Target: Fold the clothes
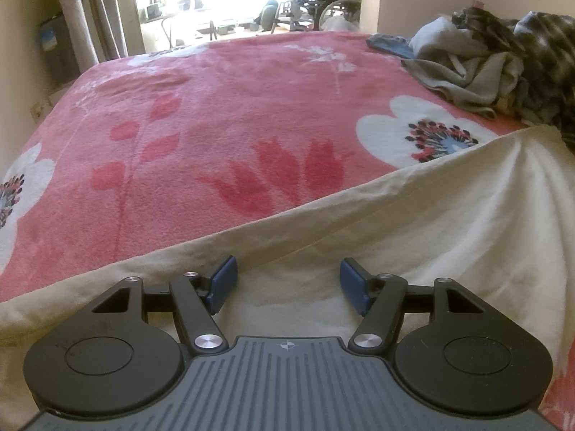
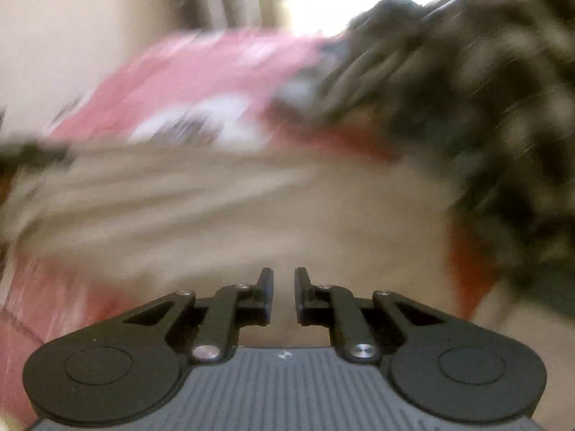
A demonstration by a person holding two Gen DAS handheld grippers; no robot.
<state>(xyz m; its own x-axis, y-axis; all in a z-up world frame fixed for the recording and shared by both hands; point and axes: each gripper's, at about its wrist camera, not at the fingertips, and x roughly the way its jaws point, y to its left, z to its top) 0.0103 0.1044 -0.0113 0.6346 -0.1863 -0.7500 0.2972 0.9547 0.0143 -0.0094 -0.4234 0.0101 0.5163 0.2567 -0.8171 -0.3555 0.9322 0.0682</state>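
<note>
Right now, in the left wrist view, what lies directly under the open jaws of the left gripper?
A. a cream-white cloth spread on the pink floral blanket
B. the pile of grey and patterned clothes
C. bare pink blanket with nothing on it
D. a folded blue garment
A: the left gripper hangs with jaws apart over the cream-white cloth, which covers the near part of the pink floral blanket; the clothes pile sits far right.

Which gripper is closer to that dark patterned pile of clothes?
Right. The right gripper has the dark patterned pile looming just beside it, though blurred. The left gripper sits over the cream cloth, with the pile far across the bed.
</note>
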